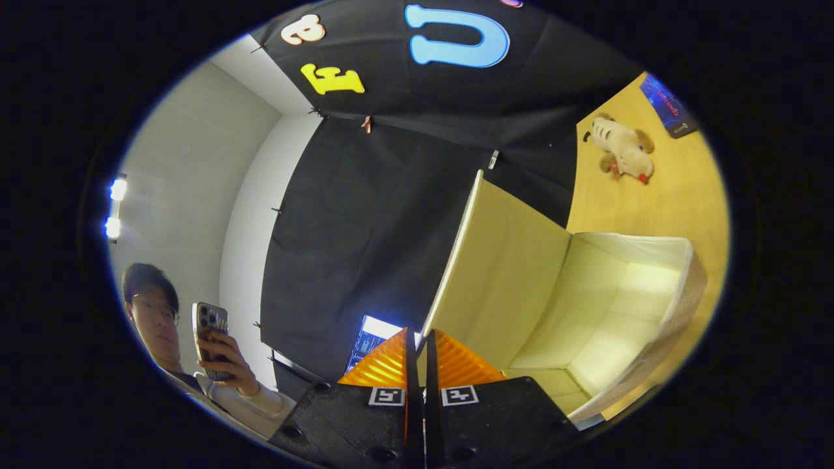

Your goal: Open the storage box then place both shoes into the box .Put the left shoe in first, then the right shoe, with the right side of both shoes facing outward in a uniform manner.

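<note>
Storage box (606,312) sits open just ahead of the gripper (420,339), pale fabric, lid (502,273) upright, inside bare. Jaws together with a thin gap, holding nothing. Wooden worktop (684,195) carries a plush toy (622,153) beyond the box; person (195,352) with phone (210,332) off to the side.

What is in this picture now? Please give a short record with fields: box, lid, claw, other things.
box: storage box on the wooden table, open, no shoe inside that can be seen
lid: lid raised, standing up at the box's edge
claw: claw with fingers close together, the lid's edge seems to be between them; real grip cannot be told
other things: plush toy on the table beyond the box; person with phone at the side
</note>
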A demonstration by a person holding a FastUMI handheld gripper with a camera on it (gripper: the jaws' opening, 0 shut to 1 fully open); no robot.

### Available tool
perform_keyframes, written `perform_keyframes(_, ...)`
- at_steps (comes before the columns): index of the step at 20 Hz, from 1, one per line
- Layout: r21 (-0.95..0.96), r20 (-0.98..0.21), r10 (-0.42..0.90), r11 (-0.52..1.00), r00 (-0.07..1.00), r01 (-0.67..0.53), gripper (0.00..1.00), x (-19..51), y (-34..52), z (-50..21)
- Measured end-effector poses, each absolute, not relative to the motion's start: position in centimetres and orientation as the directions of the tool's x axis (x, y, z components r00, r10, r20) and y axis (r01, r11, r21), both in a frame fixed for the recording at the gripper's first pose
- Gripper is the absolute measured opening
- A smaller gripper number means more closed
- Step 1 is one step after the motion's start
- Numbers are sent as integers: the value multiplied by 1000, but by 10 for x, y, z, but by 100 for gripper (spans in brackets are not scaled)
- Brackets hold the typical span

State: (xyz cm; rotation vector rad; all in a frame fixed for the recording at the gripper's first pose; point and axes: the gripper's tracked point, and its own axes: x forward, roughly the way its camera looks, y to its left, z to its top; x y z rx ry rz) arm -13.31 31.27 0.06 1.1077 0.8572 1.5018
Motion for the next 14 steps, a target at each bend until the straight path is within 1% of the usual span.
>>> perform_keyframes(6, 920, 178, 982, -191, -69, -342, 7, -130, 380, 23)
perform_keyframes(9, 923, 155, 986, -167, -63, -347, 7, -132, 418, 25)
perform_keyframes(13, 932, 81, 996, -91, -42, -352, 7, -134, 458, 11)
perform_keyframes(14, 935, 70, 997, -81, -43, -347, 10, -137, 465, 8)
